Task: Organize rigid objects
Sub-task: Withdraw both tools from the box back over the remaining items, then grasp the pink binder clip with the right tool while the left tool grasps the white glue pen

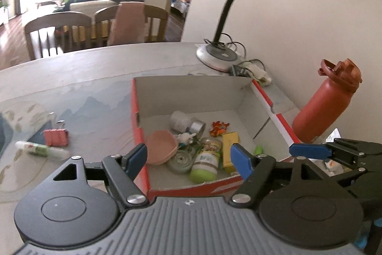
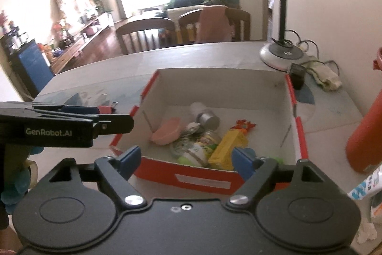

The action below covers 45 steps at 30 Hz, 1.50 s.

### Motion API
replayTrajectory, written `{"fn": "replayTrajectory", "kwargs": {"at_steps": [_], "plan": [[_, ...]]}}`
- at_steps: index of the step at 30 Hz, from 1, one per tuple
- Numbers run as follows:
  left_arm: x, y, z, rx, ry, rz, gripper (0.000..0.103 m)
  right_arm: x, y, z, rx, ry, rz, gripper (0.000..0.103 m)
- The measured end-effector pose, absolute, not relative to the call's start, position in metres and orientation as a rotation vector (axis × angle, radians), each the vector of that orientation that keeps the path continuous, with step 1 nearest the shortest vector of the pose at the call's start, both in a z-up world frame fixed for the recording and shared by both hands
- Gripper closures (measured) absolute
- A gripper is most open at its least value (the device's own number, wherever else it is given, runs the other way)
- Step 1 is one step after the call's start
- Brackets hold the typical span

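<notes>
Both my tongs, left tongs (image 1: 188, 159) and right tongs (image 2: 185, 159), hang spread and empty over the box (image 1: 139, 133), which already holds the collected items. Clip (image 1: 56, 137) and tube (image 1: 41, 150) await on the desk (image 1: 95, 78), left of the box.

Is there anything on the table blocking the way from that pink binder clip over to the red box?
Nothing visible does. The pink binder clip lies on bare table left of the red box; only the box's low wall must be cleared.

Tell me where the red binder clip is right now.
The binder clip lies on the table, outside the box and left of it in the left wrist view, just above a white-and-green tube.
</notes>
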State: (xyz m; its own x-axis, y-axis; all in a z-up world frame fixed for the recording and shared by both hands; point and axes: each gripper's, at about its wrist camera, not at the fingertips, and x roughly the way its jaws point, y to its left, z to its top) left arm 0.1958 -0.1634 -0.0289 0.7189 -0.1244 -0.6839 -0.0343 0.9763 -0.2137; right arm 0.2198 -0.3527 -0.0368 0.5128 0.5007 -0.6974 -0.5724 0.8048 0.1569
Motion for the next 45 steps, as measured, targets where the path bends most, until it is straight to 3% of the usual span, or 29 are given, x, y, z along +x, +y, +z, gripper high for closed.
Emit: {"fn": "replayTrajectory", "kwargs": {"at_steps": [10,18,22,45], "plan": [[0.161,-0.122,-0.026,-0.279,0.731,0.033,0.019,0.202,-0.324,-0.027,-0.122,0.77,0.73,0.012],[0.15,-0.065,-0.035,-0.3,0.73,0.042,0.019,0.203,-0.28,-0.023,-0.099,0.785,0.723,0.012],[0.147,-0.037,-0.04,-0.286,0.72,0.04,0.001,0.206,-0.254,-0.024,-0.079,0.803,0.715,0.012],[0.18,0.103,-0.117,-0.225,0.831,-0.021,0.0,0.245,-0.086,-0.067,-0.126,0.923,0.668,0.013]]}}
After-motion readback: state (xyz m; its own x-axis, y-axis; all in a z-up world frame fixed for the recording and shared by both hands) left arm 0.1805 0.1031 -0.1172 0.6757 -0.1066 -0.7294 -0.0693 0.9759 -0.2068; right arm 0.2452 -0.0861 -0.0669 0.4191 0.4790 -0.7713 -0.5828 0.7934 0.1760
